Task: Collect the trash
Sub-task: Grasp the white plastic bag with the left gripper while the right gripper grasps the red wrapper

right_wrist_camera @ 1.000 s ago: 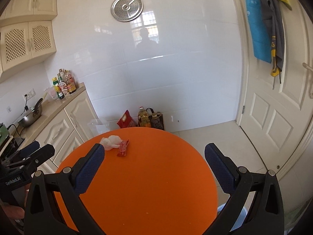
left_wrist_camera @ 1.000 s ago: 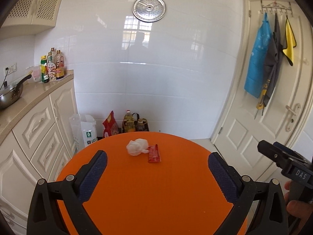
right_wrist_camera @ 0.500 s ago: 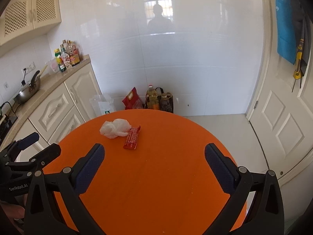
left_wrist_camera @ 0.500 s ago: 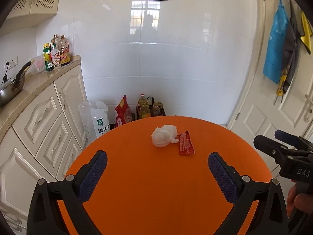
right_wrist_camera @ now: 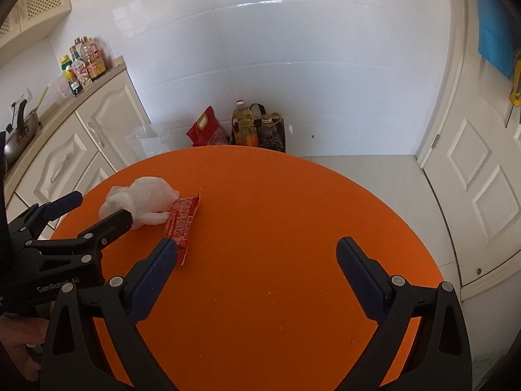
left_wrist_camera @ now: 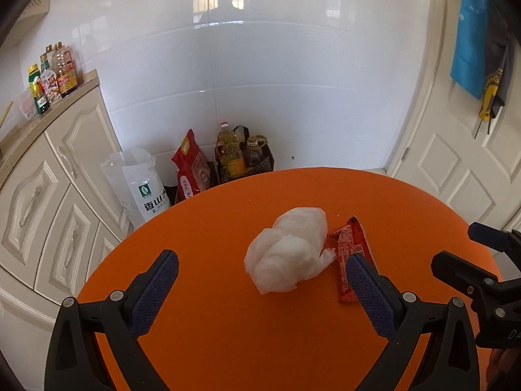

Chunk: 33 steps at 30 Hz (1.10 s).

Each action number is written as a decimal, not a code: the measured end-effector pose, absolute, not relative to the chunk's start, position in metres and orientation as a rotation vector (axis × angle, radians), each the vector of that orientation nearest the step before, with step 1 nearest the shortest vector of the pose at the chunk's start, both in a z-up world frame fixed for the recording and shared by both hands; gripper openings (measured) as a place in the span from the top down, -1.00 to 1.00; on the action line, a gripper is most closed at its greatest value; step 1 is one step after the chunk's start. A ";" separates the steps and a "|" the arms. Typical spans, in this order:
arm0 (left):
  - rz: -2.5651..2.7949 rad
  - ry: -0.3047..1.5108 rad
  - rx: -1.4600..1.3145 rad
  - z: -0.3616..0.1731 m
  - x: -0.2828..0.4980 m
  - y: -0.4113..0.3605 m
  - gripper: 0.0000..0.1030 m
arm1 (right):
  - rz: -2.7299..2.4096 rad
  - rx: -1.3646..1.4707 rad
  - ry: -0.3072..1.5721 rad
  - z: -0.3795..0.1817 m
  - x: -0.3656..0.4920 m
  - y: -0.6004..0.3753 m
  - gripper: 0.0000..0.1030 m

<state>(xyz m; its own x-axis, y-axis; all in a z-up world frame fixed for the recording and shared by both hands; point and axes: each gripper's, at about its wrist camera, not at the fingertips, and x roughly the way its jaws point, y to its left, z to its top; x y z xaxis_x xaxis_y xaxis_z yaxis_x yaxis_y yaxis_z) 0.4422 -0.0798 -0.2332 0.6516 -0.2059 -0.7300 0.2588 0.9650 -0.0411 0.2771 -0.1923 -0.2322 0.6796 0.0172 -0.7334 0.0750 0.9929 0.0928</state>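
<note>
A crumpled white tissue (left_wrist_camera: 288,254) lies on the round orange table (left_wrist_camera: 228,342), with a red snack wrapper (left_wrist_camera: 350,254) touching its right side. My left gripper (left_wrist_camera: 260,270) is open and empty, its fingers just short of the tissue on either side; its right finger overlaps the wrapper's near end. In the right wrist view the tissue (right_wrist_camera: 143,197) and wrapper (right_wrist_camera: 182,218) lie at the left. My right gripper (right_wrist_camera: 257,254) is open and empty over bare table; its left finger is by the wrapper's near end.
Cream cabinets (left_wrist_camera: 49,195) with bottles (left_wrist_camera: 52,75) on the counter stand at the left. A white bag (left_wrist_camera: 140,189), a red bag (left_wrist_camera: 190,169) and oil bottles (left_wrist_camera: 231,156) sit on the floor behind the table. A white door (left_wrist_camera: 465,163) is at the right.
Both grippers have moved forward and tilted down toward the table. The tissue and wrapper now sit much closer, between the left gripper's fingers. Nothing was grasped.
</note>
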 end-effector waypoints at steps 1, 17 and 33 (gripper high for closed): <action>-0.271 0.831 0.072 -0.239 0.456 -0.084 -0.94 | -0.032 0.119 0.824 -0.234 0.280 -0.193 -0.92; -0.260 0.875 -0.067 -0.248 0.568 -0.068 0.27 | 0.080 0.043 0.863 -0.252 0.324 -0.141 -0.71; -0.248 0.838 -0.077 -0.226 0.615 -0.078 0.26 | 0.178 0.019 0.871 -0.258 0.294 -0.131 0.57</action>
